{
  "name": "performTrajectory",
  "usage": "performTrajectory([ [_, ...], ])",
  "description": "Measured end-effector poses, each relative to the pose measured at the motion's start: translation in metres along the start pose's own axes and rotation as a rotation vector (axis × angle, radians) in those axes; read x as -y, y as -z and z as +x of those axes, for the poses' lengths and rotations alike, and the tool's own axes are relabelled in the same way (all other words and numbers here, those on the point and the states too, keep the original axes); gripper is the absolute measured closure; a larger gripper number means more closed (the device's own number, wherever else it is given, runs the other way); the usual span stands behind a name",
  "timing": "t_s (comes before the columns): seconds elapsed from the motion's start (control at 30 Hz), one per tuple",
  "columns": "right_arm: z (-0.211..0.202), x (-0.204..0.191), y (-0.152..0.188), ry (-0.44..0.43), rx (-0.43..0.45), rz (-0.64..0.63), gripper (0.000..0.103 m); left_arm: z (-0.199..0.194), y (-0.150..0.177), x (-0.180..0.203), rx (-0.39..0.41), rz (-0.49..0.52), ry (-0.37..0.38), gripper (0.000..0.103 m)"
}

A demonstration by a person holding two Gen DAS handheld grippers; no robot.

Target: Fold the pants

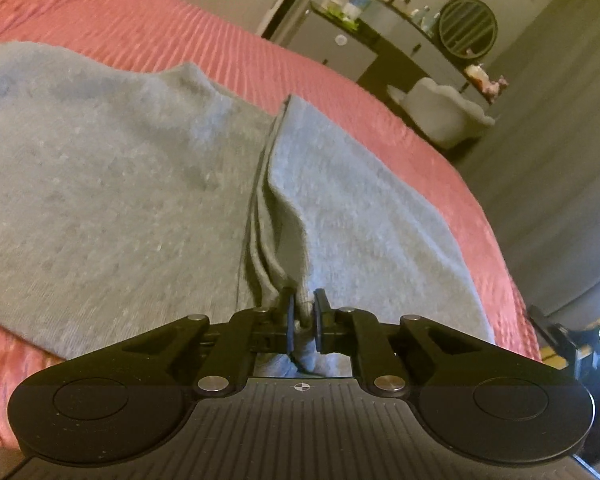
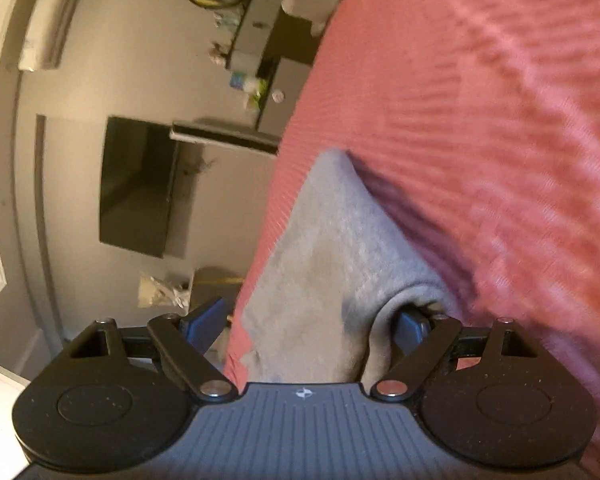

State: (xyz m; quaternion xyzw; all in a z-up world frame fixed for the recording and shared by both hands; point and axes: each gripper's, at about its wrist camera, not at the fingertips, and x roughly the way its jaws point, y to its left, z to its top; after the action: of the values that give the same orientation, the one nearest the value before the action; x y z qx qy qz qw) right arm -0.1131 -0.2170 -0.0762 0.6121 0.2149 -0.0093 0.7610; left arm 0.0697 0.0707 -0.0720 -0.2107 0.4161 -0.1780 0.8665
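Early stage — left gripper clamped on pants edge, right gripper spread wide astride fabric, unclamped — folding pending.

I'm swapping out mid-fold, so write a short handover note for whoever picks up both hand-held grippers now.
Left hand-held gripper: shut on a bunched fold of the grey pants.
Right hand-held gripper: open, rolled sideways, with an edge of the pants between its fingers, not pinched.
Pants lie spread on the pink bedspread.
Done: left grip taken.
Left: close the right grip, then probably lift and fold.
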Motion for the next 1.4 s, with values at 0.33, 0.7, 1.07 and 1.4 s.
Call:
performTrajectory([
  [0.33, -0.002, 0.012, -0.010, 0.119, 0.084, 0.027, 0.041, -0.004, 0.007, -0.008, -0.057, -0.020, -0.086, 0.085],
  [0.7, -0.009, 0.001, 0.000, -0.094, -0.036, 0.044, 0.017, -0.030, 0.008, 0.004, 0.045, 0.059, -0.036, 0.050],
  [1.07, 0.006, 0.005, -0.003, 0.026, -0.019, 0.028, 0.017, 0.001, 0.009, -0.014, -0.096, -0.021, -0.076, 0.082],
  [1.4, -0.009, 0.011, -0.009, 0.107, 0.068, 0.010, 0.035, -0.007, 0.015, 0.003, -0.070, 0.059, -0.178, 0.084],
])
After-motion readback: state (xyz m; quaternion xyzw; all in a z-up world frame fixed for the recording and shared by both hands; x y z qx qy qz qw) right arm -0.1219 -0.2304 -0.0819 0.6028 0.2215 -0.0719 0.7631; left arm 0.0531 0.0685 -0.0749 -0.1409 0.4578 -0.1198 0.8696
